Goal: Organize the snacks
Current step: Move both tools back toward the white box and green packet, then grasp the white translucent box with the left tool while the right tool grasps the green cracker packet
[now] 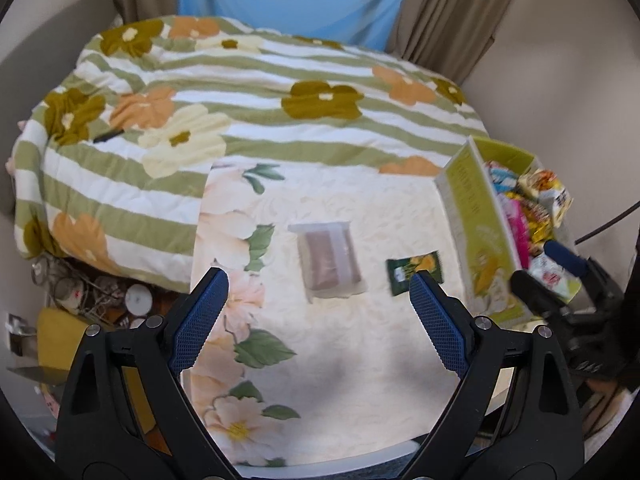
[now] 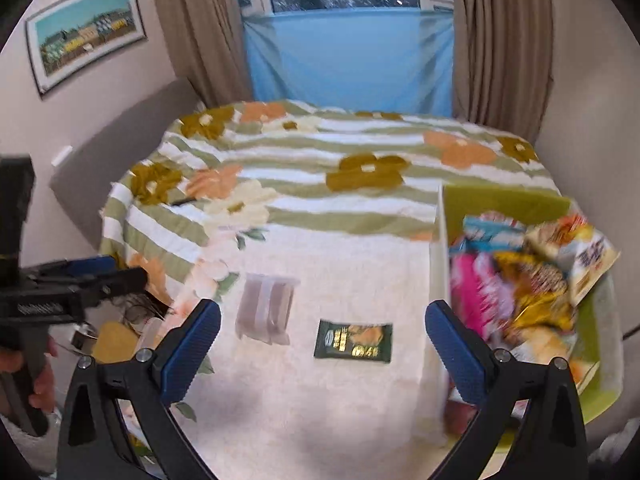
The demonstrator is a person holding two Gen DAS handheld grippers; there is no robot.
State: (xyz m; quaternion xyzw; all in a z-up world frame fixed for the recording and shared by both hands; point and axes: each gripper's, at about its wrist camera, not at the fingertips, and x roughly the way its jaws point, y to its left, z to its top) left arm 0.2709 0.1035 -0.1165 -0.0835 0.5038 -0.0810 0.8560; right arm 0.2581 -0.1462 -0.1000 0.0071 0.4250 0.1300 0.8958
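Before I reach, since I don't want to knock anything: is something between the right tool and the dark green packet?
Nothing visible. The green packet lies alone on the cream cloth, ahead of the open right tool. The clear packet lies to its left, the snack box to its right.

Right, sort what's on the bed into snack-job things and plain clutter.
For the job:
- green box of snacks
- dark green packet
- clear packet

Just lying about:
- striped flower quilt
- black pen
- picture on the wall
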